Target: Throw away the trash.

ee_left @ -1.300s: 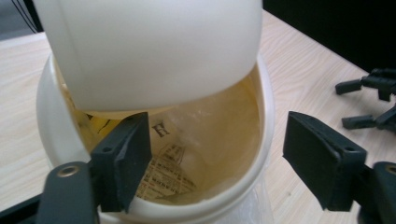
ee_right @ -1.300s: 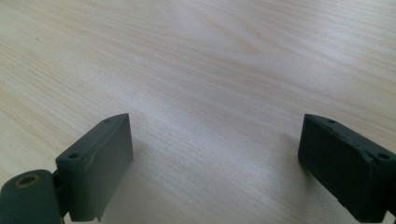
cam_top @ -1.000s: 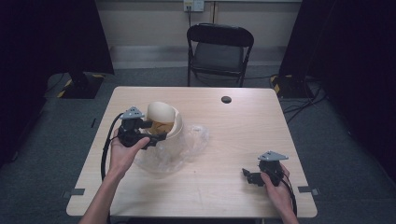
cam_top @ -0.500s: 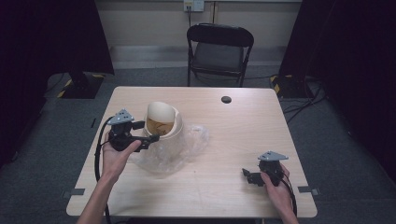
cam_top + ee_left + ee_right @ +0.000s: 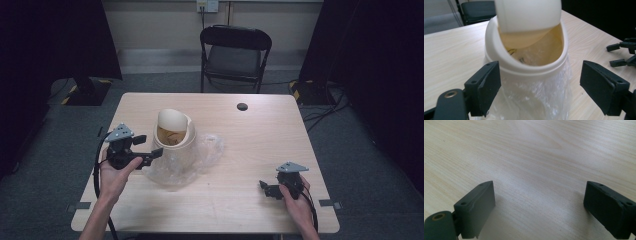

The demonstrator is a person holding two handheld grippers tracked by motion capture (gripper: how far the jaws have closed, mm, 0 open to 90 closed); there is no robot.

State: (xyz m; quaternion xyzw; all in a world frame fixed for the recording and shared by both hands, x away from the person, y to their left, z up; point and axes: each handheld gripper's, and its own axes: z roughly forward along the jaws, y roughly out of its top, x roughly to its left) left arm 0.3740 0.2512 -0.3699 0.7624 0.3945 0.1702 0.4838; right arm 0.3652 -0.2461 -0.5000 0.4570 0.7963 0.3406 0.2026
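While my left gripper (image 5: 540, 85) stands with jaws spread wide, just short of the cream swing-lid bin (image 5: 529, 50), nothing sits between them. Clear plastic bag (image 5: 534, 100) crumples around the bin's base on the wooden table (image 5: 250, 125). My right gripper (image 5: 539, 207), equally wide, rests low at the table's near right.

- The worktop (image 5: 240, 195) is pale wood with a fine grain pattern.
- The small bin (image 5: 173, 137) is cream white, tan-yellow inside.
- The plastic bag (image 5: 202, 155) around it is clear and colourless.
- Both the left claw (image 5: 150, 148) and right claw (image 5: 263, 187) are black, each topped by a grey plate.
- The chair (image 5: 235, 52) is black.
- A small black disc (image 5: 242, 106) lies near the worktop's far edge.
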